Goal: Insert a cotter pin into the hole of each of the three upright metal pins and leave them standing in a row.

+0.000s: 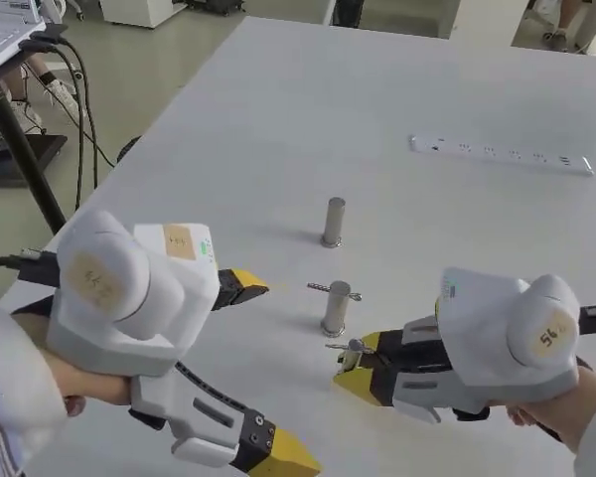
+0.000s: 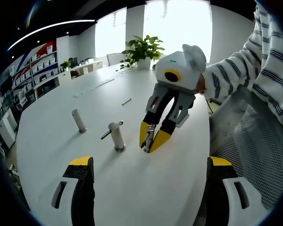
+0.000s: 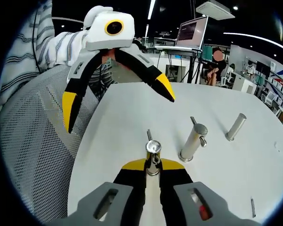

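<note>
Left hand-held gripper (image 1: 268, 373): jaws wide apart, empty, over the worktop's (image 1: 427, 89) near edge. Metal pins, upright, in a row running toward the far edge: far pin (image 1: 334, 222) bare, middle pin (image 1: 336, 309) carrying a crosswise cotter pin (image 1: 323, 288). Right hand-held gripper (image 1: 353, 360): clamped on the near pin (image 1: 355, 348).

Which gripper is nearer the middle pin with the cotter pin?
Right. Right gripper sits just beside the middle pin, gripping the nearest pin; left gripper is open, farther off.

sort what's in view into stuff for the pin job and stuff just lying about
For the job: far pin; middle pin, cotter pin through it; near pin, held by the right gripper; loose thin pin.
Lying about: power strip, laptop, potted plant.
</note>
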The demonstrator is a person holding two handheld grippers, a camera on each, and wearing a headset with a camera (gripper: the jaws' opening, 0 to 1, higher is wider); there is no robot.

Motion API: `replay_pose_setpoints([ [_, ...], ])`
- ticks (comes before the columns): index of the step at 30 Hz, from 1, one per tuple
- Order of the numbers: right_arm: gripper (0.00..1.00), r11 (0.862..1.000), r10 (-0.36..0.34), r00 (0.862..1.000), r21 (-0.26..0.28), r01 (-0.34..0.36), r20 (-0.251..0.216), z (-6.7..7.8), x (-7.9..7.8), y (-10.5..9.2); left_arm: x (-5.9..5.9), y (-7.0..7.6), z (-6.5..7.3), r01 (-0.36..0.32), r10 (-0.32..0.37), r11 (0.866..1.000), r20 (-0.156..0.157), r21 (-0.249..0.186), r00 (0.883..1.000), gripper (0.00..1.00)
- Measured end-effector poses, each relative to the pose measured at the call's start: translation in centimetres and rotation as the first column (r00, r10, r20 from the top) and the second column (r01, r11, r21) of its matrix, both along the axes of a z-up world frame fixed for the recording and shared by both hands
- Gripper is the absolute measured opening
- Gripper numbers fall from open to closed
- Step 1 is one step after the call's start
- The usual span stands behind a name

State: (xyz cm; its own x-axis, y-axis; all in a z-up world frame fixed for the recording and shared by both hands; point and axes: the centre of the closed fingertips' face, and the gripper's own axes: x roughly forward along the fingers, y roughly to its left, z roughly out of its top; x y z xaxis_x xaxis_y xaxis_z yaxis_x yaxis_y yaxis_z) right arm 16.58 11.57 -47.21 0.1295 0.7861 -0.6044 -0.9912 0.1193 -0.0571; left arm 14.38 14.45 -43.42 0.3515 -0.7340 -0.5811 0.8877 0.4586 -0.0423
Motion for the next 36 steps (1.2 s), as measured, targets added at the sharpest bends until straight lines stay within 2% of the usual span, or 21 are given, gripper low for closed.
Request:
replay_pose_setpoints([
  [8,0.04,0.999,-0.049,0.999,0.012,0.049,0.011,1.5,1.9,-2.3,0.3,0.3,0.3,-0.013,0.013,1.000,-0.002,-0.009,1.000,0.99],
  [11,0.04,0.997,-0.073,0.997,0.003,0.073,0.022,1.7,2.9,-3.6,0.3,0.3,0.3,-0.015,0.015,1.000,-0.011,-0.010,1.000,0.99],
  [14,0.04,0.996,-0.085,0.996,-0.002,0.085,0.032,1.7,3.5,-4.5,0.4,0.1,0.5,-0.019,0.019,1.000,-0.008,-0.024,1.000,0.99],
  [16,0.04,0.995,-0.099,0.995,0.006,0.099,0.023,1.7,4.0,-4.9,0.4,0.1,0.6,-0.023,0.023,0.999,-0.011,-0.033,1.000,0.99],
  [24,0.04,0.993,-0.121,0.993,0.008,0.121,0.008,1.0,5.0,-5.5,0.7,0.3,0.7,-0.044,0.044,0.999,-0.007,-0.018,0.999,0.99],
  [33,0.04,0.990,-0.140,0.990,0.006,0.140,-0.016,0.4,5.6,-6.0,0.5,0.6,1.2,-0.069,0.069,0.997,-0.020,-0.033,0.997,0.99],
  [36,0.04,0.990,-0.141,0.990,0.013,0.141,-0.027,0.2,5.8,-6.2,0.3,0.6,1.1,-0.069,0.068,0.997,-0.029,-0.026,0.997,0.99],
])
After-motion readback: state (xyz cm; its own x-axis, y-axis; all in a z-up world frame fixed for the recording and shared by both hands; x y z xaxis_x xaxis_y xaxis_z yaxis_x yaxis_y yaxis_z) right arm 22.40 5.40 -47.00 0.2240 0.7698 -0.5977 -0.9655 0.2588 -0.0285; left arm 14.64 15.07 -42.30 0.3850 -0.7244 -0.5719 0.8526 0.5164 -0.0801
